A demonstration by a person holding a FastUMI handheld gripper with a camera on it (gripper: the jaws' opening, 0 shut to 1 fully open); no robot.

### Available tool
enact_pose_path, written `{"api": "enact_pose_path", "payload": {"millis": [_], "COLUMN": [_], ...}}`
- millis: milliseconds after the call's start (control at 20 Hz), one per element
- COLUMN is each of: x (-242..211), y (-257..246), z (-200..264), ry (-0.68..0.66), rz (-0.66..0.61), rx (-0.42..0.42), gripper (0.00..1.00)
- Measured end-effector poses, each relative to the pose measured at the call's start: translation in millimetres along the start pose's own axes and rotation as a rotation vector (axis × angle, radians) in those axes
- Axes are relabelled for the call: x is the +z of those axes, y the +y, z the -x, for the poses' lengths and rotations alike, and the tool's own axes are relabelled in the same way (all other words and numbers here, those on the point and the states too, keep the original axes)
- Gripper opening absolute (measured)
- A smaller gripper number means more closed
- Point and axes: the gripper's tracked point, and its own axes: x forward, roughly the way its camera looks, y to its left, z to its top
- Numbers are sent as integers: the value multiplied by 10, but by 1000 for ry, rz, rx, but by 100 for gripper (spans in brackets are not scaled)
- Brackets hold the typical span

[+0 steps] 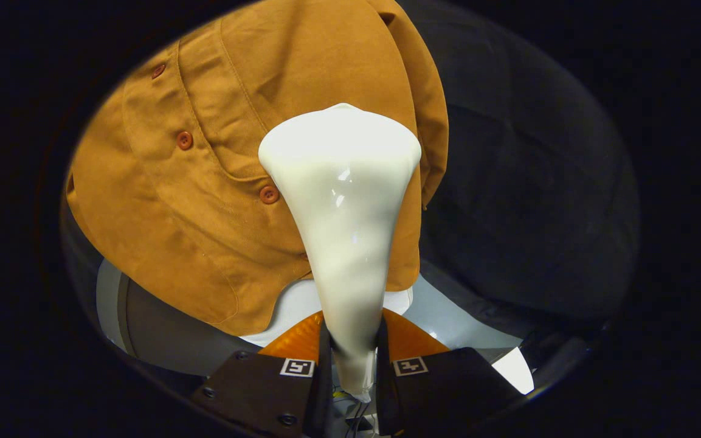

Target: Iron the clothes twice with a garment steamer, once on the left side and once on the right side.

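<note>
Gripping the narrow handle of the garment steamer [344, 231], my tool [353, 359] has both fingers pressed against its sides, one on the left and one on the right, with the handle's end sitting down between them. From that grip the steamer's glossy cream body runs away from me and flares out into a broad head at the far end. That head lies over the brown shirt [216, 182], on the right part of the shirt's front, just right of the button placket; whether it actually touches the cloth I cannot tell. Three round buttons [184, 140] run in a slanting line to the left of the steamer, and a curved pocket seam shows beside them. The shirt's rounded hem hangs just beyond my fingers, above a pale surface [447, 316]. Farther off, to the right of the shirt, is the booth's dark cloth wall [526, 182].
</note>
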Motion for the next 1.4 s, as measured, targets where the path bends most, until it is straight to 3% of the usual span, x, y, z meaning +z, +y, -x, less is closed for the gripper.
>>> {"api": "enact_pose_path", "payload": {"millis": [450, 900, 1200, 1400], "x": [-366, -267, -255, -171], "y": [-184, 14, 644, 1468], "z": [-16, 737, 1493, 2246], "ry": [61, -98, -258, -397], "rz": [-31, -9, 20, 65], "rx": [-62, -113, -102, -59], "gripper": [32, 32, 32, 32]}}
